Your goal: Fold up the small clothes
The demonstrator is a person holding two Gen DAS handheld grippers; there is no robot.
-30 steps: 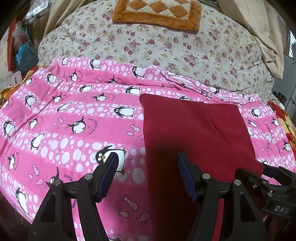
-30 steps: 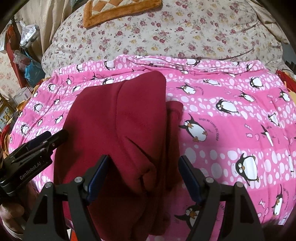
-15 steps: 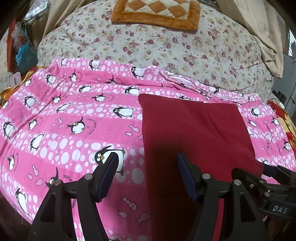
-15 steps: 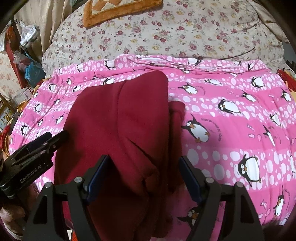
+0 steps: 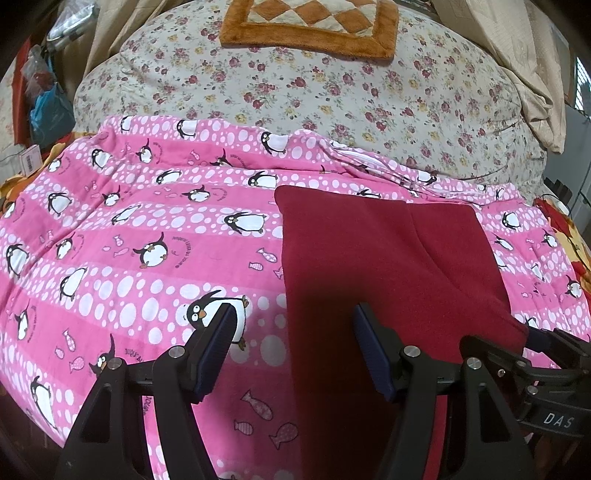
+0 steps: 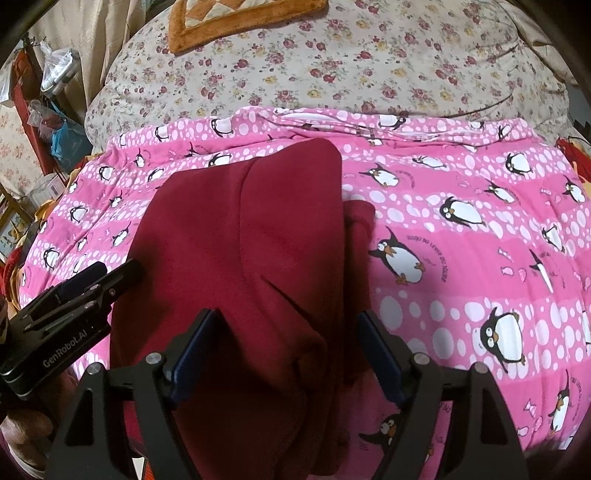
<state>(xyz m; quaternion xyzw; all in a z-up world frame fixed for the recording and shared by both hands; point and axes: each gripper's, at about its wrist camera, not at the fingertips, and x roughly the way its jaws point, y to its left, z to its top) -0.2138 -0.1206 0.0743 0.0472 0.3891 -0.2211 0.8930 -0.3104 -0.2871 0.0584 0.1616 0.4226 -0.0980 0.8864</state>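
Almost nothing differs from one second ago: in the left wrist view the dark red garment (image 5: pixel 388 266) lies in the same place, and in the right wrist view it only sits slightly lower between your fingers.

Your left gripper (image 5: pixel 293 350) hovers with its jaws wide and holds nothing; its left finger is over the pink penguin blanket (image 5: pixel 129 240), and its right finger is over the left edge of the garment. The garment lies flat on the right half of the blanket, with its far edge near the blanket's far edge.

Your right gripper (image 6: pixel 286 354) also has its jaws wide. A raised fold of the garment (image 6: pixel 251 240) stands between the fingers, but I cannot tell if they touch it. The left gripper (image 6: pixel 74 306) is visible beside the garment's left edge.

The blanket covers the near part of a bed with a floral bedspread (image 5: pixel 332 92). An orange checked cushion (image 5: pixel 310 26) lies at the bed's far edge. At the left of the room there are plastic bags (image 6: pixel 59 122), and a beige curtain (image 5: pixel 524 62) hangs at the right.
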